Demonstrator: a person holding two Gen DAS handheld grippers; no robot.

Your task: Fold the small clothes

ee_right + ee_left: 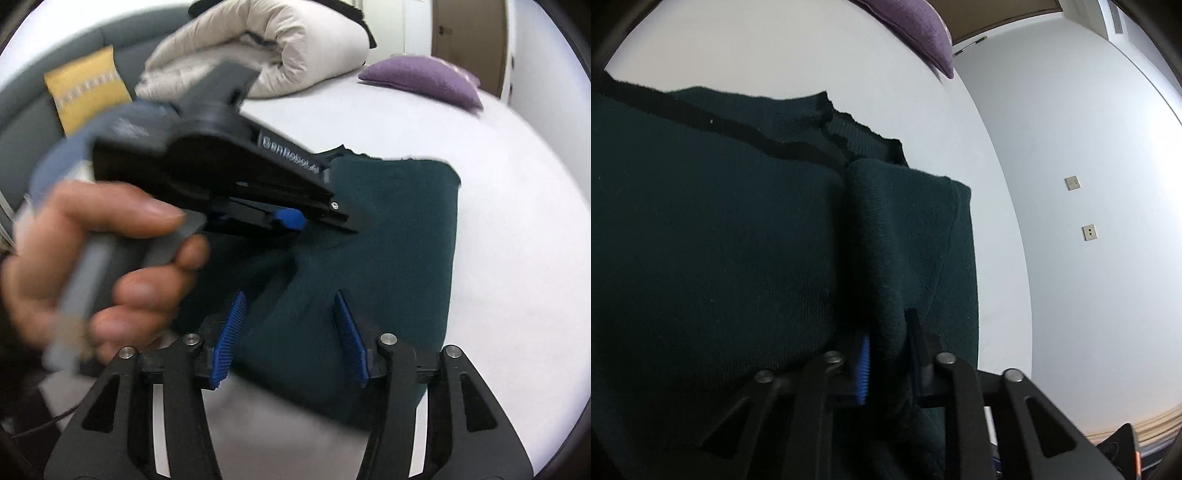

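Note:
A dark green knit garment (713, 236) with black trim lies on a white bed. In the left wrist view my left gripper (888, 332) is shut on a fold of the garment, which bunches between the blue pads. In the right wrist view the garment (388, 236) lies folded on the bed. My right gripper (290, 301) is open just above its near edge, holding nothing. The left gripper (291, 218), held in a hand, shows there above the garment's left part with cloth pinched at its tip.
A purple cushion (421, 79) lies at the bed's far right, also in the left wrist view (916, 26). A rolled cream duvet (258, 48) and a yellow pillow (85, 88) sit at the back. The white bed surface (517, 221) extends right of the garment.

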